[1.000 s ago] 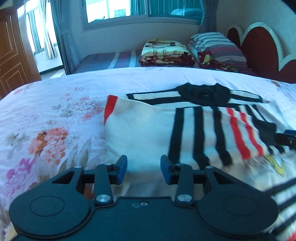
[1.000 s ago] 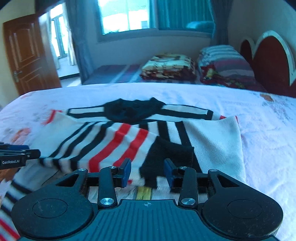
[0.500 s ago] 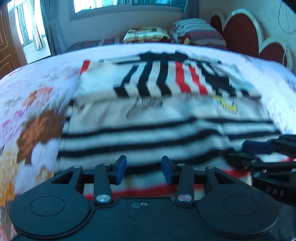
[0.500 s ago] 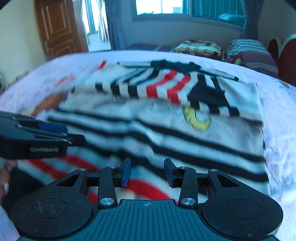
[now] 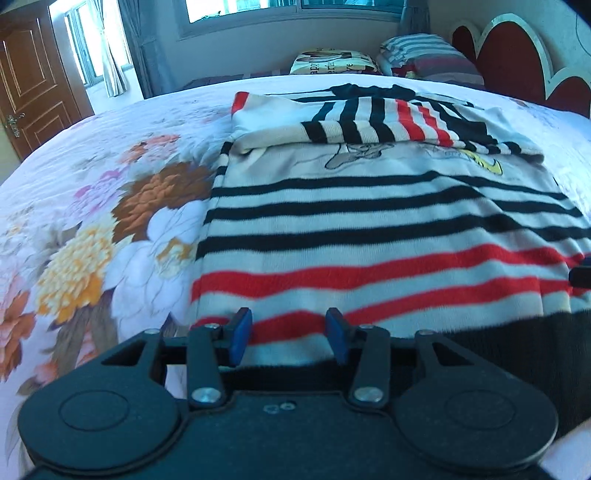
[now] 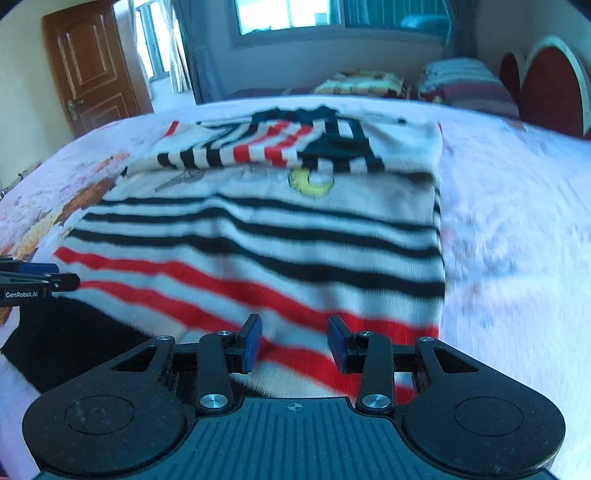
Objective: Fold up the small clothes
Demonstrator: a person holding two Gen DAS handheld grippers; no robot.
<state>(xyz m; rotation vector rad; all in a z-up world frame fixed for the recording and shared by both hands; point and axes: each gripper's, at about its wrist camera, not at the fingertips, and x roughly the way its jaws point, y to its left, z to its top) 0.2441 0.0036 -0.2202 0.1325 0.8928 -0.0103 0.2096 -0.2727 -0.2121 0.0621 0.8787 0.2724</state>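
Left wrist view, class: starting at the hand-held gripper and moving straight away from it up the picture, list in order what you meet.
Left hand-held gripper, jaws open → black hem band of the striped knit sweater → red stripes → black stripes → folded-over striped sleeves → white floral bedspread → yellow printed pillow → window.

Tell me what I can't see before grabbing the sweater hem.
- Sweater hem: hidden under the left gripper body in the left wrist view.
- Same under the right gripper; cloth there is motion-blurred.
- Whether the fingers touch fabric: cannot tell.
- Cartoon print: partly covered by folded sleeves.
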